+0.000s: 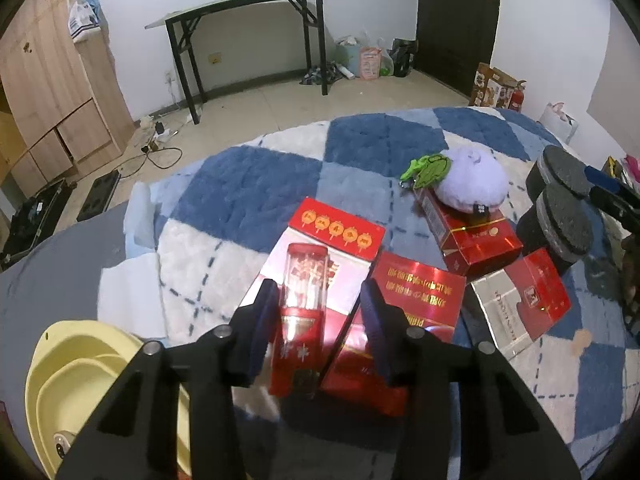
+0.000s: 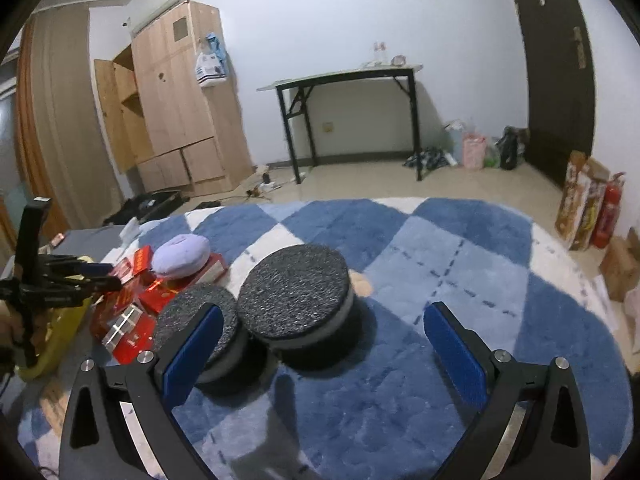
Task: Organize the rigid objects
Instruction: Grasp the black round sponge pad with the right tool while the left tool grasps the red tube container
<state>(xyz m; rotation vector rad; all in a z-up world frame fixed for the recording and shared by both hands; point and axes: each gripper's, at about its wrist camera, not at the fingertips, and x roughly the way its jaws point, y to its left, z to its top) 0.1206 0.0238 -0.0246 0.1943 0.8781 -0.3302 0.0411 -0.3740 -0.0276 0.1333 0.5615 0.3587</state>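
Your left gripper [image 1: 320, 312] holds narrowed fingers astride the red-capped clear tube [image 1: 303, 292], contact uncertain; yellow basin [image 1: 76, 376] at eight o'clock. Right gripper [image 2: 324, 344] gapes empty, black discs [image 2: 296, 296] at eleven. Next: squeeze, lift, bin it.

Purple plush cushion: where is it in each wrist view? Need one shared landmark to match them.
Left wrist: purple plush cushion right of centre, upper middle, resting on a red box.
Right wrist: cushion at left, mid-height, behind the smaller black disc.
Shared landmark: black folding table against the far white wall.
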